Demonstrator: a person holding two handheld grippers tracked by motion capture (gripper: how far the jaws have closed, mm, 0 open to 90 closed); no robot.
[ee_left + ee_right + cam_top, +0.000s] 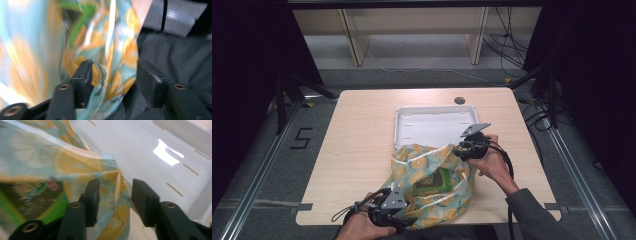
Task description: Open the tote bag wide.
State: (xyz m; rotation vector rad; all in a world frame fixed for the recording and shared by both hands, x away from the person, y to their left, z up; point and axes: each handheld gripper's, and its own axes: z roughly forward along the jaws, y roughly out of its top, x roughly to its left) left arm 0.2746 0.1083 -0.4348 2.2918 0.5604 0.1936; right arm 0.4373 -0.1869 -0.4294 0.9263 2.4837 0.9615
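A cloth bag [432, 175] printed with lemon slices on pale blue lies at the table's near edge, its mouth gaping over a green packet [432, 181] inside. My left gripper [406, 212] is at the bag's near left corner. In the left gripper view its jaws [113, 72] stand apart with a fold of the bag [117, 50] hanging loose between them. My right gripper [458, 152] is at the bag's far right rim. Its jaws [115, 192] are open around a ridge of the bag [75, 165], and the green packet [32, 195] shows to their left.
A white tray [398, 125] lies just beyond the bag, mid table, and its floor [150, 150] sits behind the right jaws. A round cable hole [459, 100] sits in the table's [362, 130] far edge. Wooden shelving and floor cables lie beyond.
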